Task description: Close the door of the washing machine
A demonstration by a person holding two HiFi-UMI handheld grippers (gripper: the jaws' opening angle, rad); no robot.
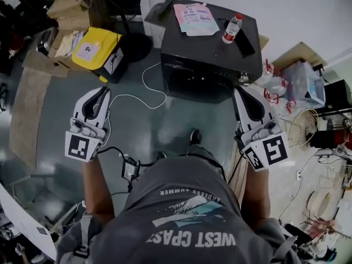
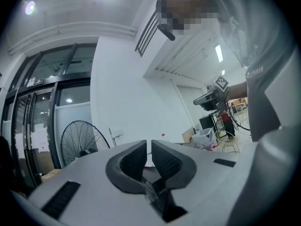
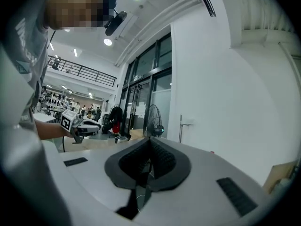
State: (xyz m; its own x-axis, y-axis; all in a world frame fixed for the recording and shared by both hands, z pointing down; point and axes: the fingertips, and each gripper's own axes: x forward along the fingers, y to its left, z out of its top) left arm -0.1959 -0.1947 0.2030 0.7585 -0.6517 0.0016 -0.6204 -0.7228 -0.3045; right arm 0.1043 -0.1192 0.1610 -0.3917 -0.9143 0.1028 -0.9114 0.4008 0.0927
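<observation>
The black washing machine [image 1: 212,48] stands just ahead of me, seen from above. Its dark front face [image 1: 201,82] is in shadow, and I cannot make out how the door stands. My left gripper [image 1: 102,92] is held out over the grey floor, left of the machine, its jaws shut and empty. My right gripper [image 1: 240,92] is by the machine's front right corner, also shut with nothing in it. In the left gripper view the pads [image 2: 149,142] meet in front of a white wall. The right gripper view shows its pads [image 3: 149,140] pressed together too.
On the machine's top lie a pink sheet [image 1: 195,18], a plastic bottle [image 1: 232,28] and a flat black item. A yellow box [image 1: 96,48] and cardboard boxes [image 1: 69,7] sit at the left. A white cable [image 1: 148,92] runs across the floor. A clear bin [image 1: 302,81] and a wire basket [image 1: 305,128] crowd the right.
</observation>
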